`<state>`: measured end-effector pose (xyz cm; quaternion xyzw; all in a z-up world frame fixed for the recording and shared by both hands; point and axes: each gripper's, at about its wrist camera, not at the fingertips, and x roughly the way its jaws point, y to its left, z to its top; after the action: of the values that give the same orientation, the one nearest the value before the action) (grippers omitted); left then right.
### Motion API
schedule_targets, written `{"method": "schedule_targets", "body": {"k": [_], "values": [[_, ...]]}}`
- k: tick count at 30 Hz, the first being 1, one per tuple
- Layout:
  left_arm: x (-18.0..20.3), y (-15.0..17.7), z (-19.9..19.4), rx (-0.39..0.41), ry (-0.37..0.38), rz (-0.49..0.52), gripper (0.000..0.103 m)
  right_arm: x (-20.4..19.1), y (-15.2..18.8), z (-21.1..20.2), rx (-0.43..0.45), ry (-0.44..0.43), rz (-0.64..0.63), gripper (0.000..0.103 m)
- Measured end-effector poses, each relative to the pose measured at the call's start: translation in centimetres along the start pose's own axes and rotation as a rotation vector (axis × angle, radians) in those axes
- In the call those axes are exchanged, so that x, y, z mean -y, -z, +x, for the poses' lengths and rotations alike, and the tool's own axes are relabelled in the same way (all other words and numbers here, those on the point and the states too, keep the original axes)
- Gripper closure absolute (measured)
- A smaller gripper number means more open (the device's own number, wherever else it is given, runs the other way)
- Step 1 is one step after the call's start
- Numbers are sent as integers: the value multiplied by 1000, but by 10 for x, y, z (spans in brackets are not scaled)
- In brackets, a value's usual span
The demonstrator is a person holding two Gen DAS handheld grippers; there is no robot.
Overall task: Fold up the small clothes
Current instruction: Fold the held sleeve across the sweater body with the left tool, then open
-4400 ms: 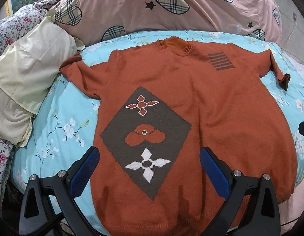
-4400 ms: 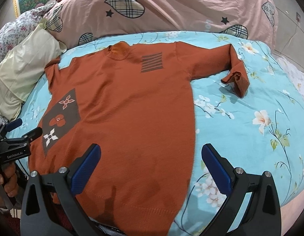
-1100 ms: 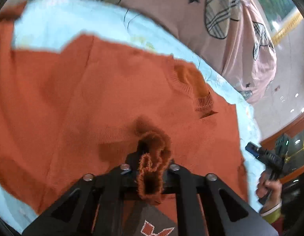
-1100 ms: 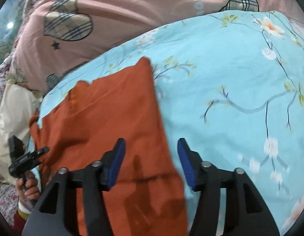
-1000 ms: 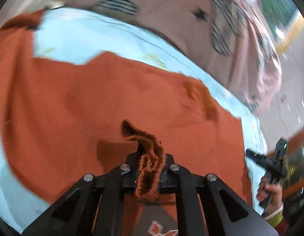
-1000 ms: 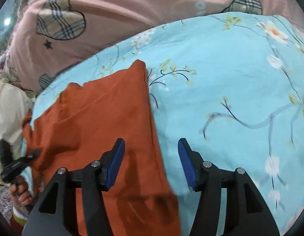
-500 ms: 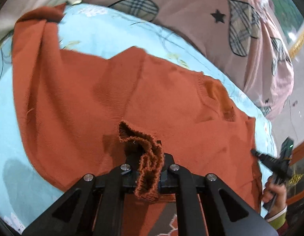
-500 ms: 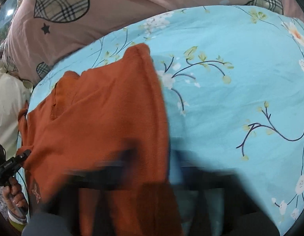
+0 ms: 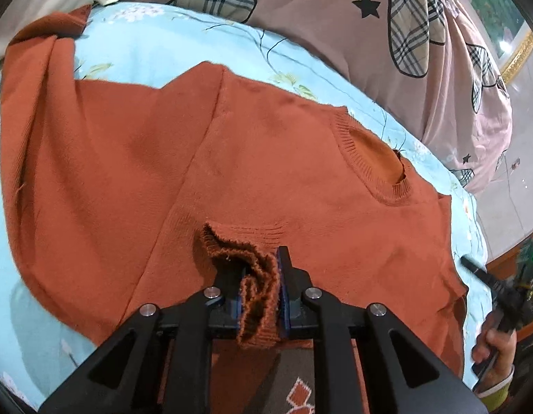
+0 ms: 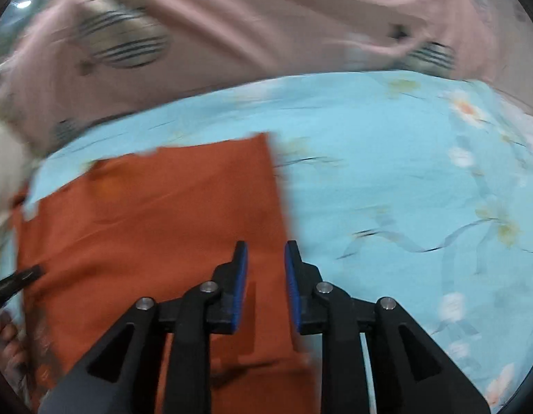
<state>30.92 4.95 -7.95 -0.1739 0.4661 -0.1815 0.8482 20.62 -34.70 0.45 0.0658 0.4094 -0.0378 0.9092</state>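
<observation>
Left tool clamping sweater cuff

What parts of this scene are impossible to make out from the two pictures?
- Right wrist view: motion blur smears the pink quilt; its pattern is unreadable.
- Left wrist view: the sweater hem and most of its dark patterned panel are cut off by the bottom edge and the left gripper.
- Left wrist view: the right gripper sits at the rim; its jaws are unreadable there.

Both wrist views look close along their claws, sharing the sweater.
</observation>
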Motion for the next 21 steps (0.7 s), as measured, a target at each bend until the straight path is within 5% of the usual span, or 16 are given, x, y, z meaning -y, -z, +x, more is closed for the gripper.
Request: {"method": "schedule_targets", "body": {"k": [3, 5, 7, 9, 12, 21], "values": [[-13, 6, -20, 21, -35, 2, 85, 9, 18, 25, -110, 19, 11, 73], [-28, 6, -40, 43, -86, 3, 87, 32, 20, 15, -79, 46, 73, 80], [-48, -4, -60, 84, -162, 0, 85, 44, 20, -3, -56, 62, 130, 74], [-68, -24, -72, 109, -252, -27, 58, 46, 18, -24, -19, -25, 160, 65], [-87, -59, -77, 165, -373, -40, 31, 28, 24, -39, -2, -180, 163, 57], [-173, -181, -35, 174, -554, -182, 31, -28, 46, -19, -120, -345, 132, 56]]}}
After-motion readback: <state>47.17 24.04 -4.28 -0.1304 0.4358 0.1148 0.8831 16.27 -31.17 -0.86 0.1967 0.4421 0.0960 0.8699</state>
